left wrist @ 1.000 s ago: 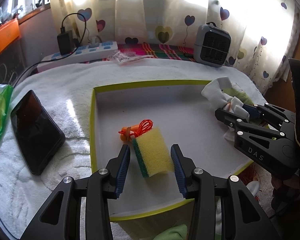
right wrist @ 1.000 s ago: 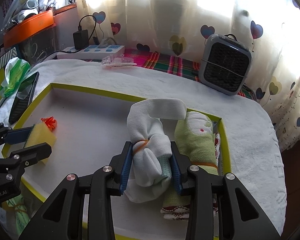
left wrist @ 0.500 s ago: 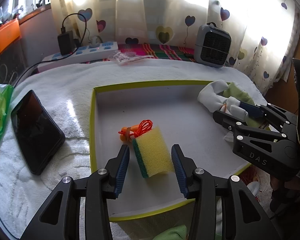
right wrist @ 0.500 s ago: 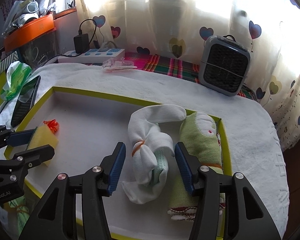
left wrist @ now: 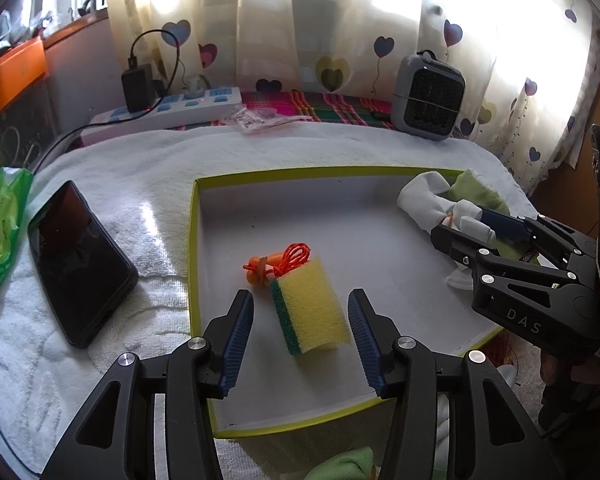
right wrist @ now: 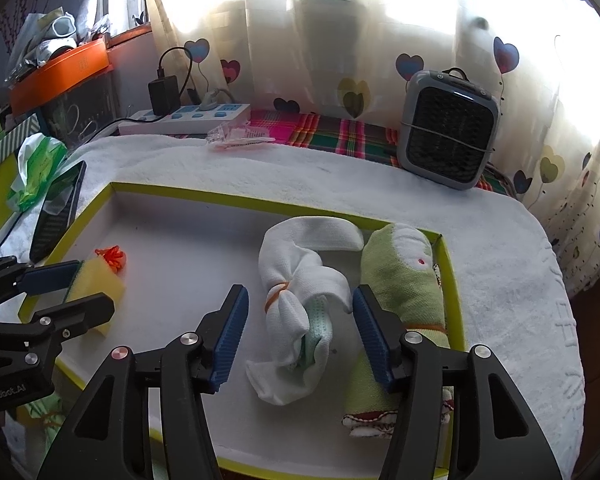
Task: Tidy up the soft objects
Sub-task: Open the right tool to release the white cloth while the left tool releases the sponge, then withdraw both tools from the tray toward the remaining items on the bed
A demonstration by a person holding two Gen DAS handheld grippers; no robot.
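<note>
A shallow white tray with a yellow-green rim lies on a white towel. A yellow sponge with a green scouring side rests in it beside an orange cord bundle. My left gripper straddles the sponge, jaws opening, pads clear of it. A white sock bundle tied with an orange band lies by a green rolled sock. Around the white bundle my right gripper is opening, its pads off the cloth.
A black phone lies left of the tray, a green plastic bag beyond it. A power strip, a clear wrapper and a grey heater stand at the back before curtains.
My right gripper has let go of the white sock bundle, which now lies in the tray between its spread jaws. My left gripper's jaws have widened slightly around the sponge.
</note>
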